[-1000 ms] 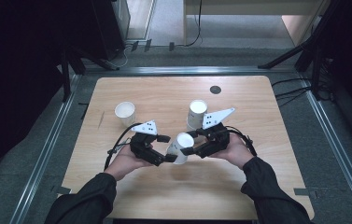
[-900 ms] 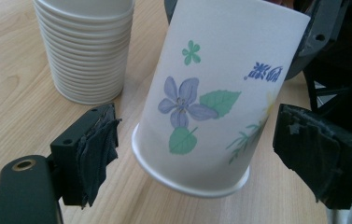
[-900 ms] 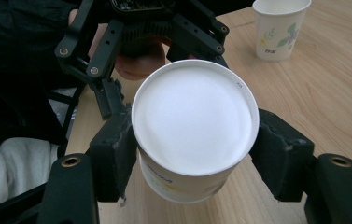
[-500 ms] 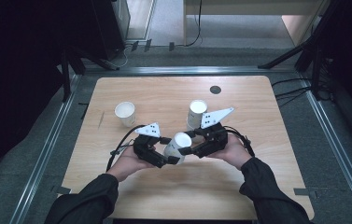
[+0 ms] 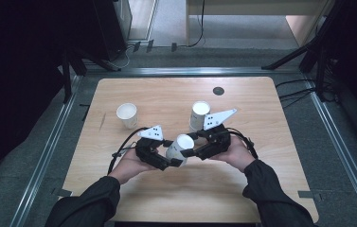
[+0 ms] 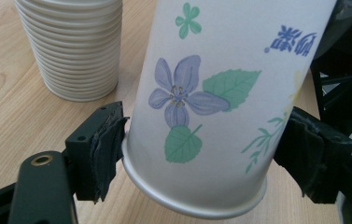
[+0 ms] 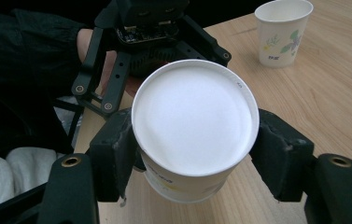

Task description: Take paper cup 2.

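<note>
White paper cup (image 6: 211, 93), flower print, unreadable upside-down blue writing; gripped by right gripper (image 7: 192, 158) fingers, left gripper (image 6: 201, 158) fingers just closing onto its base.

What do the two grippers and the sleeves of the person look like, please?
Both grippers are black. The left gripper and the right gripper each carry a grey three-cornered plate with small dark marks on top. Black cables trail from them. The jaws are blocky, with dark, rough pads and brass-coloured rivets. The person wears dark long sleeves.
</note>
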A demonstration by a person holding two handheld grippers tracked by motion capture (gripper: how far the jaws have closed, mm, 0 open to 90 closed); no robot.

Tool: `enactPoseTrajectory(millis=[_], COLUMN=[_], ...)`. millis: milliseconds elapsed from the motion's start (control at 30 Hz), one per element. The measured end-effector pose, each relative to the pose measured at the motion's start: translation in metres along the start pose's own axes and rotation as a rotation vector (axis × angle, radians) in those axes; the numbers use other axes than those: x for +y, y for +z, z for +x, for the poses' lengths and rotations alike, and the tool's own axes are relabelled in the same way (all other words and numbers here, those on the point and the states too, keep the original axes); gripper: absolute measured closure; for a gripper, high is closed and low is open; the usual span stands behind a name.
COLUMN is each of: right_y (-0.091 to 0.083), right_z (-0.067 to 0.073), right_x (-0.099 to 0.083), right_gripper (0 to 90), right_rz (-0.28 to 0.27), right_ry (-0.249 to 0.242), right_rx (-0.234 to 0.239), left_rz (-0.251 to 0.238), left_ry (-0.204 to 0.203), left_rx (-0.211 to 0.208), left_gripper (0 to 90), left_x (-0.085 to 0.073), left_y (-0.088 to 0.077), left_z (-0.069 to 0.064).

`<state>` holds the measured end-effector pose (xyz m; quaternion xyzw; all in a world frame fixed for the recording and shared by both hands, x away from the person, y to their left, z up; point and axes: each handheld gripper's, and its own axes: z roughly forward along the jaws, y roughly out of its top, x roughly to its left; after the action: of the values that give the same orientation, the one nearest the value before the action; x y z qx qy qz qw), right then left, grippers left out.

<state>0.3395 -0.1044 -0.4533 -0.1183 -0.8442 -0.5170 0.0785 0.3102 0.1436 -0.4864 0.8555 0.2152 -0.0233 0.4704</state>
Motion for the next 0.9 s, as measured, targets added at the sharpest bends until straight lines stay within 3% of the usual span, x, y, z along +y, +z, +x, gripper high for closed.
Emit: enactPoseTrajectory(millis=[900], right_y=[-0.0007], right_z=[0.0019], right_x=[0.0001], right_gripper=[31.3], right_rz=[0.016], right_ry=[-0.006], right_rx=[-0.011], left_rz=[-0.007], left_ry=[0.008], left_rx=[0.001], left_gripper=[22.4], left_x=[0.0011], left_y=[-0.0056], left_z=[0.0009])
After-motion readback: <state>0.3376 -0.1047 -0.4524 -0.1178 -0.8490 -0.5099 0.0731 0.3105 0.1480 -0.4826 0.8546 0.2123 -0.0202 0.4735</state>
